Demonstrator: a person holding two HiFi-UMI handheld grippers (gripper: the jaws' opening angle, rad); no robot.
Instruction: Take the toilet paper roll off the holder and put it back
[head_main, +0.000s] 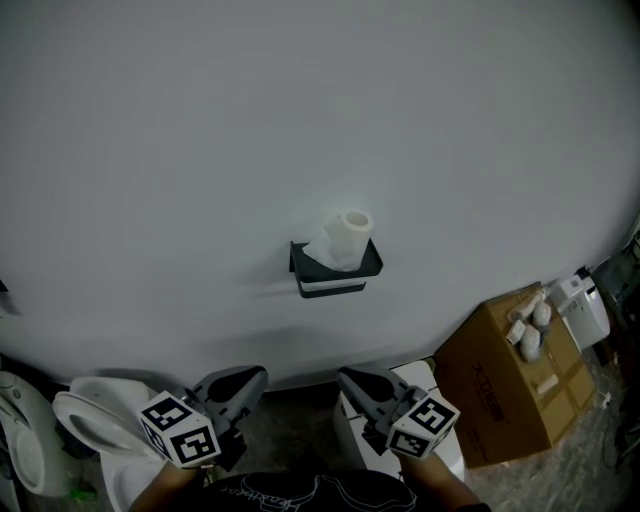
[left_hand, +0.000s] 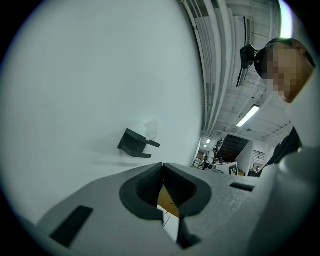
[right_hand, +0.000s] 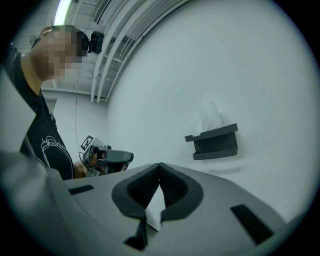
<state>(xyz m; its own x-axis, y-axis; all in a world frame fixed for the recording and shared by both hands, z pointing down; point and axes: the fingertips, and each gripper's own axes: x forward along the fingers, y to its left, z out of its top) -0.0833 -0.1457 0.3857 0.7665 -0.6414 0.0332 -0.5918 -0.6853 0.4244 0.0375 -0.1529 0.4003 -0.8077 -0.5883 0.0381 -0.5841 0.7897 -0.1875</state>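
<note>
White toilet paper roll (head_main: 349, 236) stands upright on top of the black wall-mounted holder (head_main: 335, 272), on the plain white wall (head_main: 200, 150). Left gripper (head_main: 257, 375) and right gripper (head_main: 344, 378) are both held low, well below the holder and clear of it. Each has its jaws pressed together with nothing between them. Brown cardboard box (head_main: 505, 385) sits on the floor below and right of the holder.

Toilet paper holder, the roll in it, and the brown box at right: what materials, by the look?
Toilet paper holder: matte black, thin flat walls with sharp bends; probably sheet metal, though it could be plastic. Toilet paper roll: soft white paper, with a loose end draped down. Box: matte brown cardboard with folded flaps.
</note>
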